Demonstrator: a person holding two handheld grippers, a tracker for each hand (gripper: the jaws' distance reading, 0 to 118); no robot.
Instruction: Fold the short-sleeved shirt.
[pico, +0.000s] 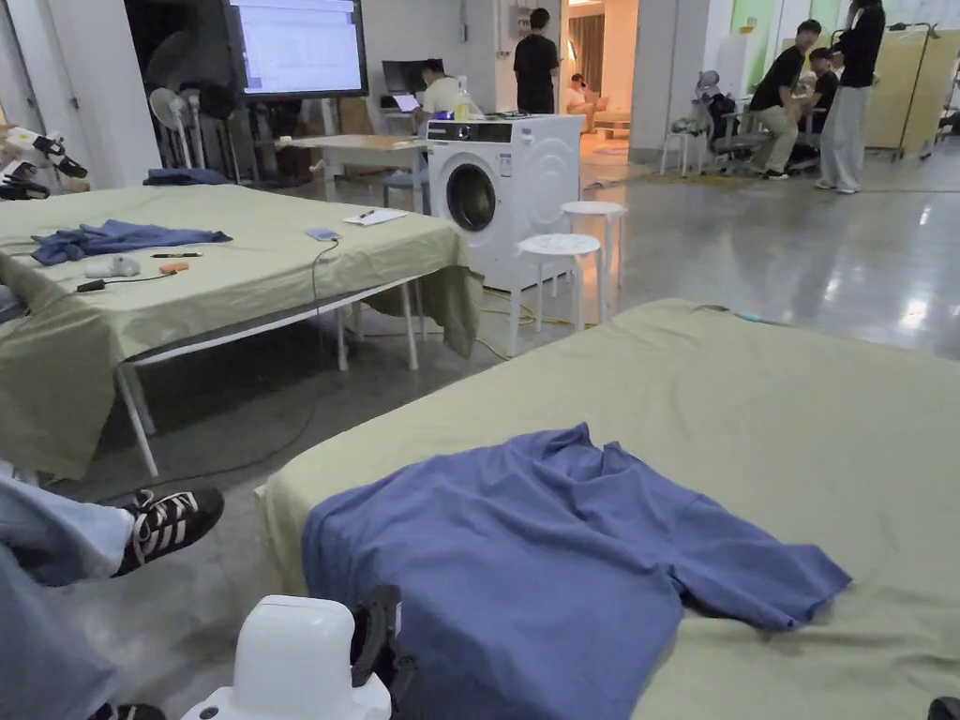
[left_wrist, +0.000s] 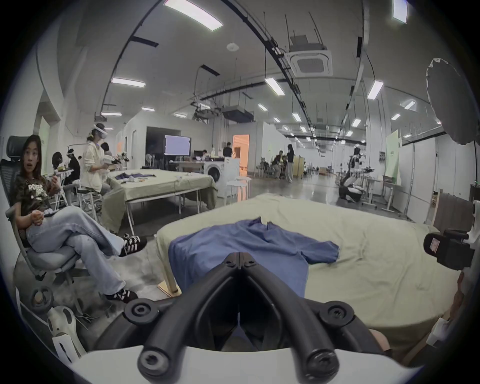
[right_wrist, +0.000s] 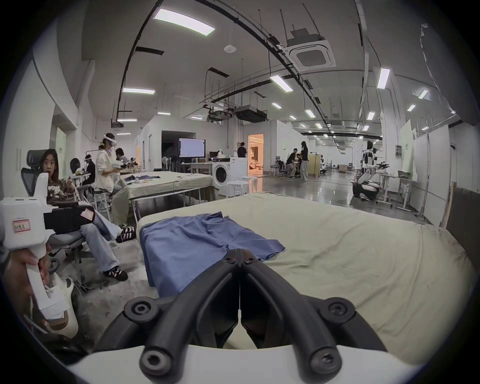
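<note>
Blue short-sleeved cotton shirt (pico: 553, 562) is lying unfolded and rumpled on the near-left corner of the desk draped in a pale green sheet (pico: 797, 422), body hanging a bit over the left edge, one sleeve sticking out to the right, collar end pointing away from the person. Left claw (left_wrist: 239, 256) is hovering just short of the shirt's near hem with its black jaws pressed together tip to tip, gripping nothing. Right claw (right_wrist: 239, 253) is sitting the same way, jaws closed on themselves and empty, tips lining up in front of the right sleeve but apparently off the cloth. No fold is looking done: no sleeve tucked in, no hem brought up. Judging by this, the task is barely starting; flattening, both sleeve folds and the final halving are all remaining. Seated person (left_wrist: 46, 207) is sitting to the left, well apart from the desk.
</note>
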